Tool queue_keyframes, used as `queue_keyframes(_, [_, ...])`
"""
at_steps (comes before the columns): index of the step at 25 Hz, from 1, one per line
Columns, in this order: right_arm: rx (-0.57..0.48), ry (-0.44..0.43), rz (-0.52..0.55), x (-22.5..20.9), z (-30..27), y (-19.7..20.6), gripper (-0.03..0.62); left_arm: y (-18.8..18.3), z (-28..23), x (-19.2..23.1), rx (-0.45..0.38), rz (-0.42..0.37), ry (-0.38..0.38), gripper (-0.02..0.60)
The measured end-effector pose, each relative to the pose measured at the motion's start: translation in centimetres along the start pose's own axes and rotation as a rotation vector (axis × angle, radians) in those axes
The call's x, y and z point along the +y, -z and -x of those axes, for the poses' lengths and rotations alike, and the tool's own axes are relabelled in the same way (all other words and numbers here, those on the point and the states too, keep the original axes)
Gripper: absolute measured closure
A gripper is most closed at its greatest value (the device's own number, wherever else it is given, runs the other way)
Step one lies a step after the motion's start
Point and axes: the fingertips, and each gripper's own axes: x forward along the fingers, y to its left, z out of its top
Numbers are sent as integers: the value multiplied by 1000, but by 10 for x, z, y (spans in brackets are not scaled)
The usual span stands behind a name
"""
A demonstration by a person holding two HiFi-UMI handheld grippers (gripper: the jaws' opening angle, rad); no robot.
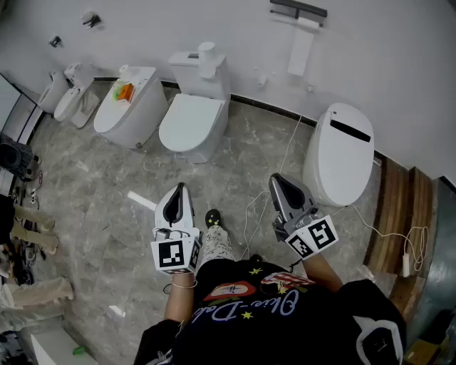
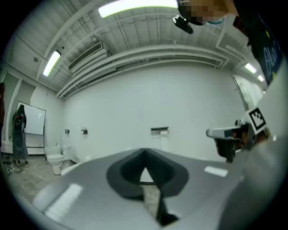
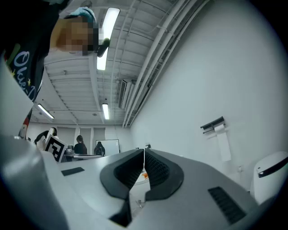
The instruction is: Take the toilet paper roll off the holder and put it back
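Observation:
The toilet paper roll (image 1: 307,24) hangs on a dark wall holder (image 1: 298,10) at the top of the head view, with a long strip of paper trailing down the white wall. My left gripper (image 1: 179,188) and right gripper (image 1: 275,178) are both low in front of the person, far short of that wall, each shut with nothing between the jaws. The left gripper view shows the holder (image 2: 159,130) small and distant beyond my shut left gripper (image 2: 145,152). In the right gripper view the roll (image 3: 219,129) and its hanging strip sit on the wall to the right of my shut right gripper (image 3: 144,152).
Below the holder stands a white smart toilet (image 1: 340,153). Two more toilets (image 1: 196,117) (image 1: 132,103) and small fixtures (image 1: 71,96) line the wall to the left. A white tube (image 1: 141,201) and cables (image 1: 285,157) lie on the grey stone floor. Wooden boards (image 1: 399,214) sit at the right.

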Motion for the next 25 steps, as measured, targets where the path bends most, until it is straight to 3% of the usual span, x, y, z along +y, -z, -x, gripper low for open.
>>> queue_keyframes(6, [13, 40, 18, -21, -38, 20, 580, 8, -57, 32, -38, 17, 28, 583])
queue_keyframes(10, [5, 88, 11, -47, -95, 37, 580, 20, -119, 68, -67, 21, 71, 583])
queue_keyframes(15, [-48, 168, -4, -85, -212, 46, 580, 27, -228, 145, -83, 43, 144, 583])
queue_keyframes(20, [-106, 235, -56, -115, -323, 37, 580, 0, -317, 241, -102, 9, 184, 583])
queue_keyframes(25, [-83, 263, -35, -138, -381, 37, 580, 4, -369, 284, -94, 29, 179, 583])
